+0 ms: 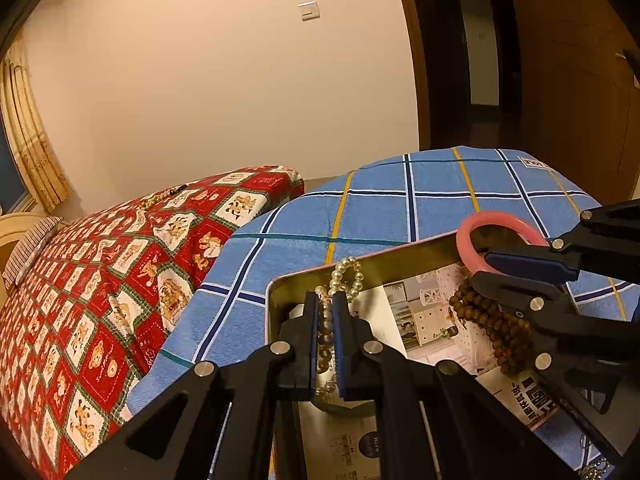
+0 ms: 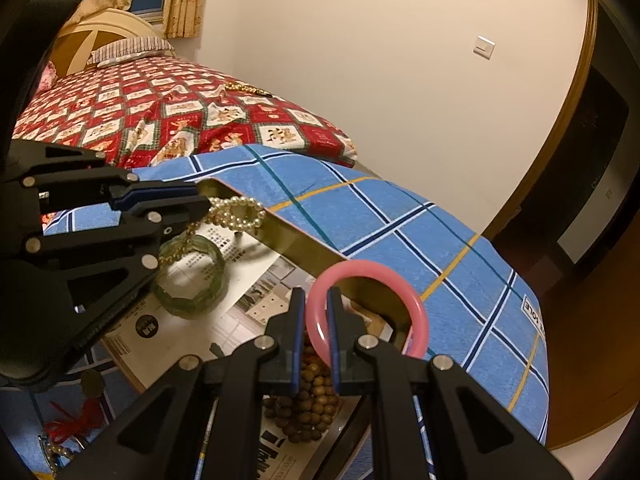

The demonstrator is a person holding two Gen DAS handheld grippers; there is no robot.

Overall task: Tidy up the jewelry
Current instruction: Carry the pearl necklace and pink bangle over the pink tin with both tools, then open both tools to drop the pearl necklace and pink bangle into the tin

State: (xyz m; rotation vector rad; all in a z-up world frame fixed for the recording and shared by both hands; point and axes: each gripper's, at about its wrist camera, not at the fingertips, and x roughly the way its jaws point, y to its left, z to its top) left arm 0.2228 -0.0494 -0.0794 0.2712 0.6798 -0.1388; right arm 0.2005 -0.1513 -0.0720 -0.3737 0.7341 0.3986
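- Jewelry is partly gathered: a gold-walled tin point(image 1: 404, 258), lined with printed paper, sits on a blue checked cloth point(image 1: 400, 208) and already holds a green bangle point(image 2: 192, 280) and a heap of brown wooden beads point(image 2: 304, 408).
- Left gripper point(image 1: 326, 320): its fingers are clamped narrow on a pearl strand point(image 1: 348, 276), which loops up over the tin's near corner.
- Right gripper point(image 2: 314, 328): its fingers are pinched on a pink bangle point(image 2: 368, 308), held upright above the wooden beads, just inside the tin's wall.
- Neither piece is set down yet, so both are mid-placement by my reading.
- Left to do: another beaded strand point(image 1: 160, 198) lies well apart on the red patterned bedspread point(image 1: 100, 300).
- More small pieces, perhaps pearls and a red tassel point(image 2: 72, 426), lie outside the tin at the lower left of the right wrist view; that corner is too dark to be sure.
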